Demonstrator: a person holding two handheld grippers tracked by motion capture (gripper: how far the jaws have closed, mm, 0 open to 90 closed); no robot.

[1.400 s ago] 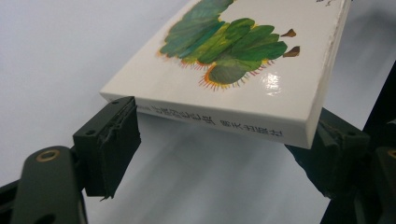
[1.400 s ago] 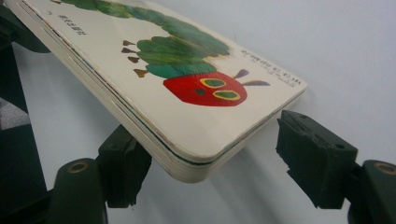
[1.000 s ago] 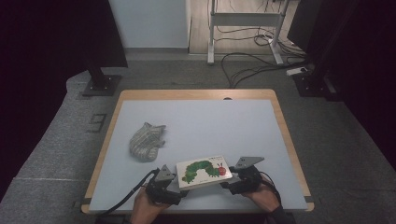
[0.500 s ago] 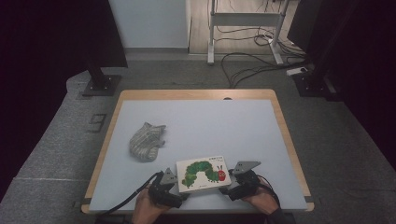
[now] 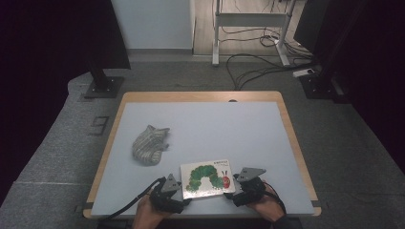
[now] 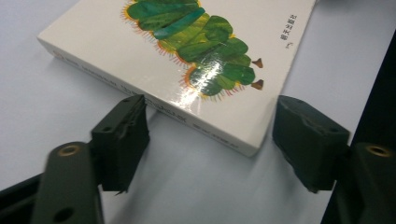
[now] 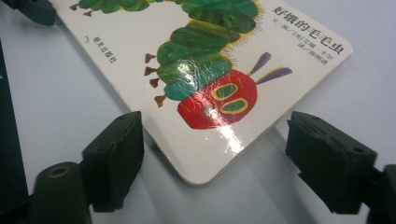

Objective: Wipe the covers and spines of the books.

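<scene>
Between the 2 grippers at the table's (image 5: 267,124) near edge lies a caterpillar picture book (image 5: 207,178), flat and face up. Left gripper (image 6: 212,135) brackets the book's spine corner, right gripper (image 7: 212,149) its rounded corner by the red head; both sets of jaws have just been closing, pads not yet pressing. A knitted grey cloth (image 5: 149,144) sits well apart.
</scene>
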